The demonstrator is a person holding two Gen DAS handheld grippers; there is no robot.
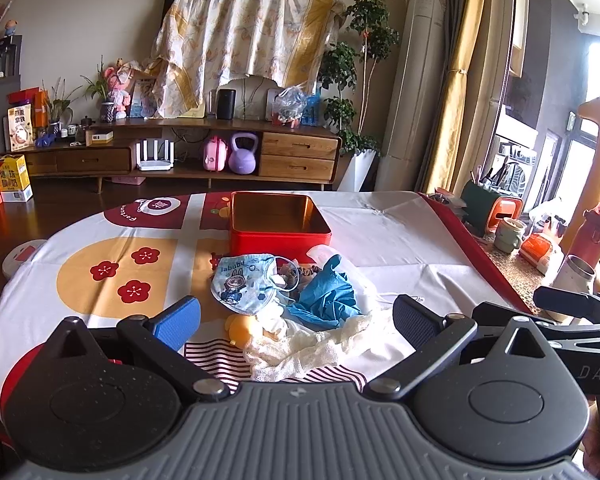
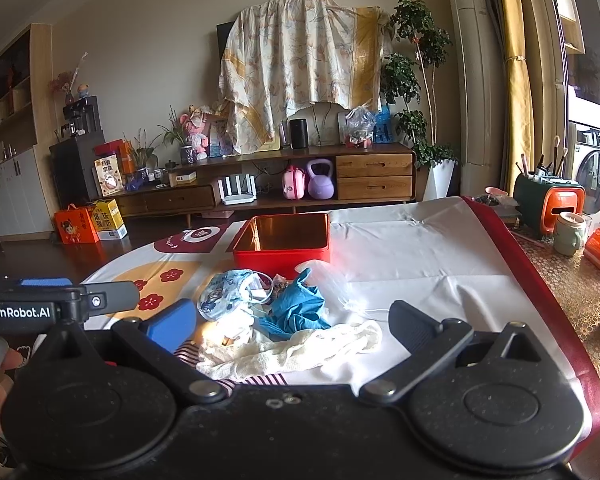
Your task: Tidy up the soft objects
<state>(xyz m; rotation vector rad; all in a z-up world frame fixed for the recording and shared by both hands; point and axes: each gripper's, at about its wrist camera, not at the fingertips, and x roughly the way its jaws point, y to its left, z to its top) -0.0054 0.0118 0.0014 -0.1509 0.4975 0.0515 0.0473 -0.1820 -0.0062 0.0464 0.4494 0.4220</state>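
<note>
We see a printed child's face mask (image 1: 244, 282), a crumpled blue glove (image 1: 326, 300) and white gauze cloth (image 1: 316, 346) heaped just before the open red tin (image 1: 280, 240).

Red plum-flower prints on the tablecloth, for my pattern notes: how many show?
3, clustered on the tablecloth's yellow patch left of the pile: upper, left, lower. More may be hidden.

— I log the background: a wooden TV cabinet (image 1: 188, 148), with a purple kettlebell (image 1: 243, 153) and a pink case (image 1: 214, 154) on its lower shelf.

— I confirm. A floral sheet (image 2: 300, 68) drapes the screen above; a potted tree (image 2: 416, 80) stands right of the cabinet, yellow curtains (image 2: 518, 80) beyond.
</note>
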